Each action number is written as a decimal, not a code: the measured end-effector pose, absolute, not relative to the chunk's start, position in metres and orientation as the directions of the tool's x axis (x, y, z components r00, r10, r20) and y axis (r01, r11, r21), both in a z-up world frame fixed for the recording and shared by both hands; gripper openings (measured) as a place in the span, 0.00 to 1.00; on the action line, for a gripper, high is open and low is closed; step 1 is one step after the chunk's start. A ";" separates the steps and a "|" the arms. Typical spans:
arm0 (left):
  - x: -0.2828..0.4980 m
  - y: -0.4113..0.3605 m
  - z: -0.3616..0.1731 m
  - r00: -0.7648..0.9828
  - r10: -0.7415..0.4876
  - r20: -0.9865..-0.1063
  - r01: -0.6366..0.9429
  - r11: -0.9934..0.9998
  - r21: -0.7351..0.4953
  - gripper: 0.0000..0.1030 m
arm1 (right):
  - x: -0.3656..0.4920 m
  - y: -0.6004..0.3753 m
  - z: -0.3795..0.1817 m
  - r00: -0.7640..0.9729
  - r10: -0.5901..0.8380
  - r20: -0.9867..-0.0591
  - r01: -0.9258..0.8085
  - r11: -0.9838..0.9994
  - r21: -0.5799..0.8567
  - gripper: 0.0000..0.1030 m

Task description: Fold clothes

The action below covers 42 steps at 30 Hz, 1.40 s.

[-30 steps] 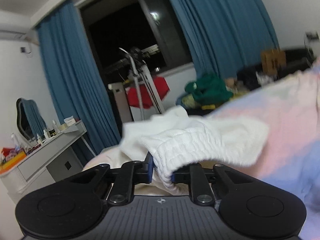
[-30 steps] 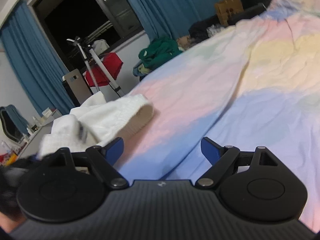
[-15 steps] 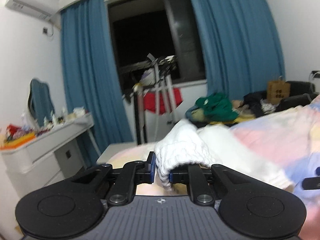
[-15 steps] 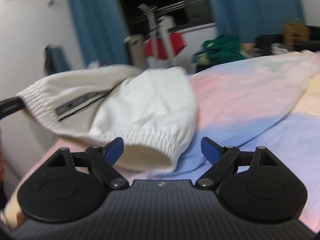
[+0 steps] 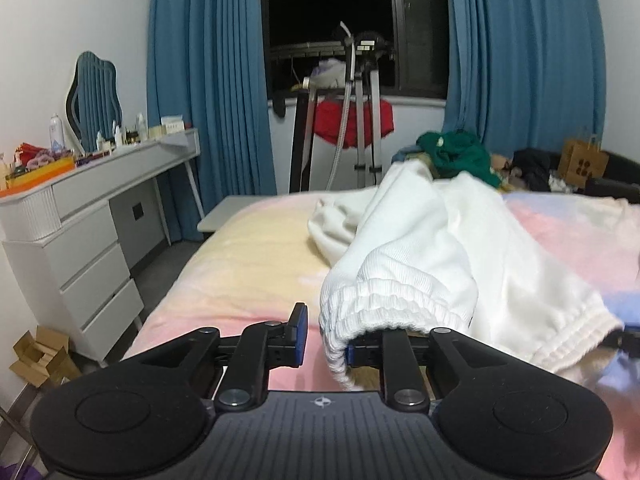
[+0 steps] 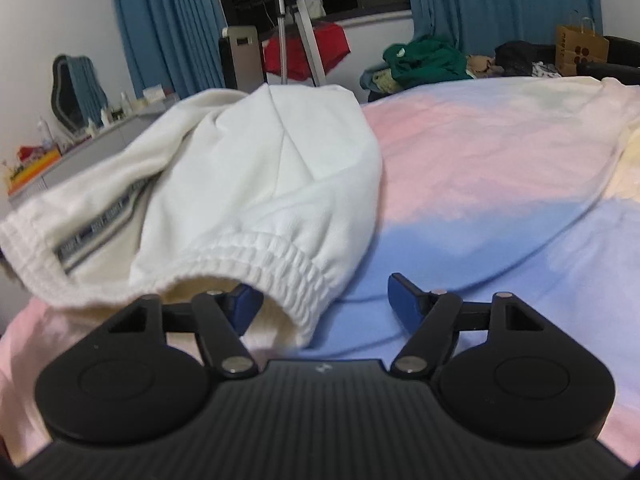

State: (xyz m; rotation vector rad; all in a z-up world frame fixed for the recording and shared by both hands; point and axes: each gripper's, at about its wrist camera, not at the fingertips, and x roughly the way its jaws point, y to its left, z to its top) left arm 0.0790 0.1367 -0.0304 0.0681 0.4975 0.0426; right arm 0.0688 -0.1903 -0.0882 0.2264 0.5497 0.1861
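White sweatpants (image 5: 432,248) with a ribbed elastic waistband lie on a pastel pink, yellow and blue bedspread (image 5: 248,264). My left gripper (image 5: 325,334) has its jaws a little apart; the waistband edge hangs in the gap and drapes over the right finger, touching only that one. In the right wrist view the pants (image 6: 256,184) lie ahead and to the left. My right gripper (image 6: 326,306) is open; its left finger sits under the waistband opening and its right finger is over the blue bedspread (image 6: 500,240).
A white dresser (image 5: 80,232) with bottles and a mirror stands left of the bed. A drying rack with a red garment (image 5: 352,120) stands at the window between blue curtains. A green clothes pile (image 5: 456,152), a paper bag (image 5: 580,162) and cardboard boxes (image 5: 36,356) are around the bed.
My left gripper has opened slightly and lowered the waistband onto the bed. My right gripper has moved in until its left finger is under the waistband opening.
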 end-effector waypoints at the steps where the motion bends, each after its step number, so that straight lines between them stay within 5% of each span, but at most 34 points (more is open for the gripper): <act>1: 0.082 0.137 -0.033 0.873 0.058 -0.484 -0.025 0.997 0.074 0.21 | 0.071 -0.189 -0.090 0.846 0.237 -0.479 -0.117 0.957 0.266 0.67; 6: 0.090 0.128 -0.042 0.859 0.077 -0.507 -0.026 0.994 0.107 0.25 | 0.091 -0.177 -0.104 0.854 0.218 -0.473 -0.104 0.962 0.254 0.59; 10: 0.092 0.119 -0.044 0.853 0.091 -0.513 -0.022 0.990 0.138 0.24 | 0.099 -0.170 -0.112 0.850 0.163 -0.502 -0.076 0.979 0.189 0.31; 15: 0.094 0.110 -0.046 0.855 0.104 -0.508 -0.018 0.985 0.171 0.38 | 0.092 -0.173 -0.098 0.866 0.175 -0.468 -0.081 0.973 0.215 0.19; 27: 0.079 0.077 -0.055 0.864 0.130 -0.487 0.055 0.937 0.346 0.73 | 0.051 -0.174 -0.049 0.937 0.191 -0.291 -0.109 0.955 0.274 0.17; 31: 0.077 0.059 -0.064 0.884 0.117 -0.452 0.091 0.906 0.413 0.74 | 0.040 -0.178 -0.037 0.956 0.168 -0.242 -0.100 0.958 0.270 0.16; 36: 0.090 0.056 -0.071 0.888 0.126 -0.441 0.040 0.937 0.348 0.74 | 0.026 -0.192 -0.020 0.969 0.165 -0.182 -0.108 0.952 0.287 0.16; 42: 0.097 0.071 -0.052 0.916 0.172 -0.362 -0.099 0.972 0.211 0.69 | 0.035 -0.194 -0.035 0.956 0.086 -0.280 -0.032 0.981 0.193 0.16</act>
